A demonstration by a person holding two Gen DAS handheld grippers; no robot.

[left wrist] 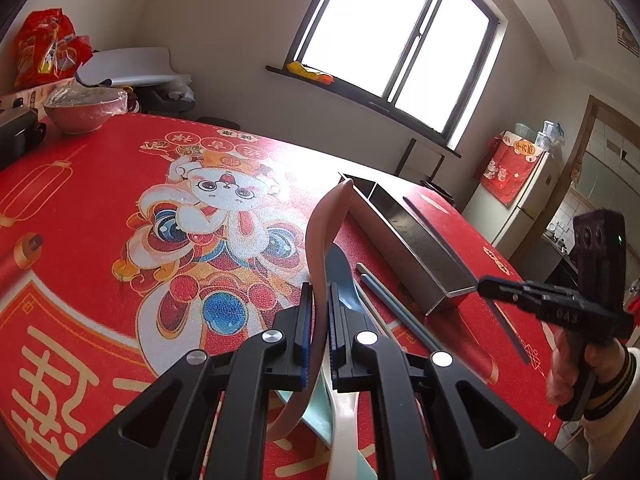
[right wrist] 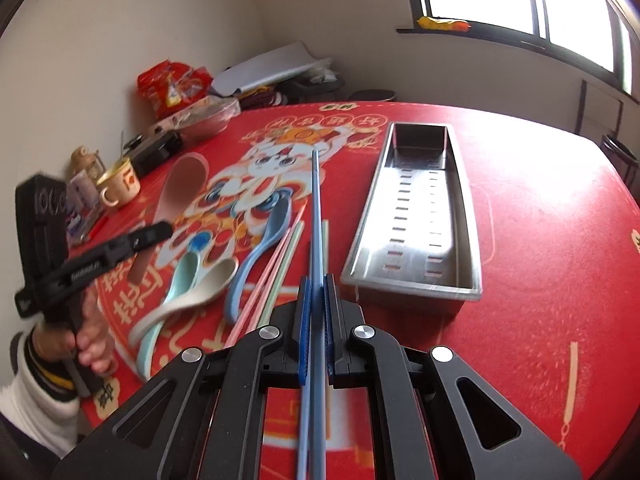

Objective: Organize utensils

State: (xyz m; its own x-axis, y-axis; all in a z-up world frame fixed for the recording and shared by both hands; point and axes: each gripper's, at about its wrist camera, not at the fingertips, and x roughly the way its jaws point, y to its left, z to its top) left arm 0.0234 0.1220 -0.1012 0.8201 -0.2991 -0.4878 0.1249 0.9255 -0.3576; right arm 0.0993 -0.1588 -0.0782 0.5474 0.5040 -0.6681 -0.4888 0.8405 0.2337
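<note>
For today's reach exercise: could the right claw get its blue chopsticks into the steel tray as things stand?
Probably yes. The right claw is shut on the blue chopsticks, and the steel tray lies open-topped and empty just to their right, with nothing between them. The left claw is off to the other side.

We see a red tabletop [right wrist: 540, 240] printed with a white cartoon rabbit [left wrist: 208, 200] in blue and orange, plus cream lettering. The tray [right wrist: 420, 216] is bare silver steel with rows of slots. Our left gripper [left wrist: 319, 320], black with blue pads, holds a pink spoon [left wrist: 320, 232]; our right gripper [right wrist: 316, 312], the same colours, holds blue chopsticks [right wrist: 316, 208]. Mint, beige and blue spoons [right wrist: 192, 284] lie by pink and green chopsticks [right wrist: 280, 264].
</note>
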